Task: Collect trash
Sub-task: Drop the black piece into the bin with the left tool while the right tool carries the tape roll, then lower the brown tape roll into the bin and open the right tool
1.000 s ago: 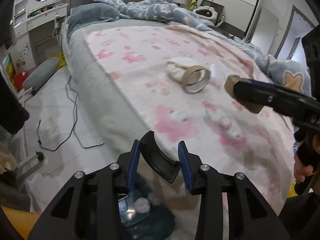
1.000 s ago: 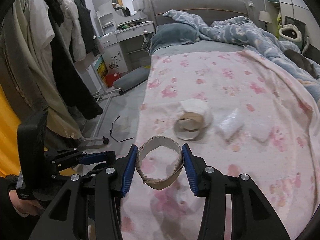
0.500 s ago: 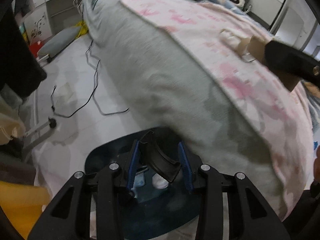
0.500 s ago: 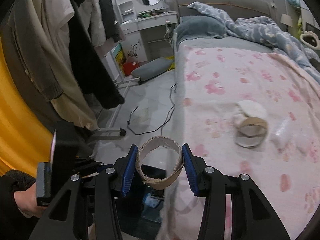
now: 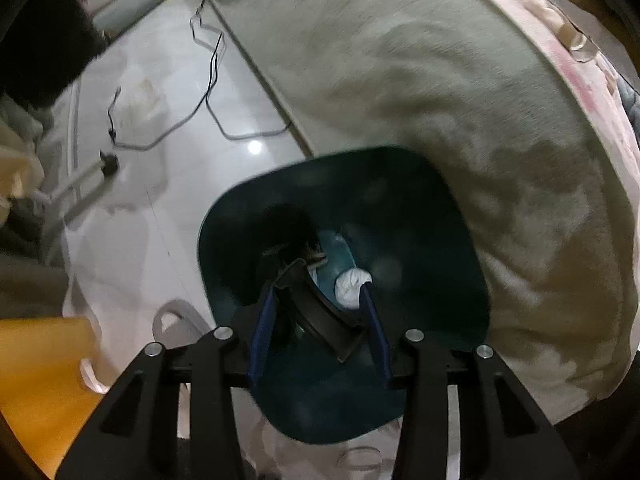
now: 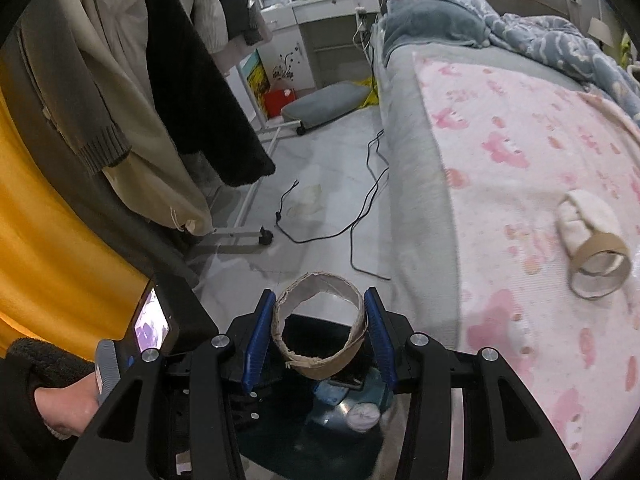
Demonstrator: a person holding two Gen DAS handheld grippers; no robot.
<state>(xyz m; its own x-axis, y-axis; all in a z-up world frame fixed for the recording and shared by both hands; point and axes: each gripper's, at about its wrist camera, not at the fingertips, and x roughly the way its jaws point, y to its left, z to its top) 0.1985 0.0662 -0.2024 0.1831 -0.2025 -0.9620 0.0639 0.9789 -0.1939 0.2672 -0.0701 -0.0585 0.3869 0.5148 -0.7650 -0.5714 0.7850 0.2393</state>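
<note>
A curved black piece (image 5: 320,312) is seen between the opening jaws of the left tool (image 5: 318,320), over a dark teal bin (image 5: 440,220).

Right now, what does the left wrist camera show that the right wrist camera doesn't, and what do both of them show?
Only the left wrist view shows the left hand-held gripper, its jaws opening around a curved black plastic piece above the dark bin. Only the right wrist view shows the right hand-held gripper shut on a cardboard ring, the hanging clothes, and another cardboard roll with white paper on the pink blanket. Both show the bin with a white wad inside, the bed's side and the black cable on the floor.
</note>
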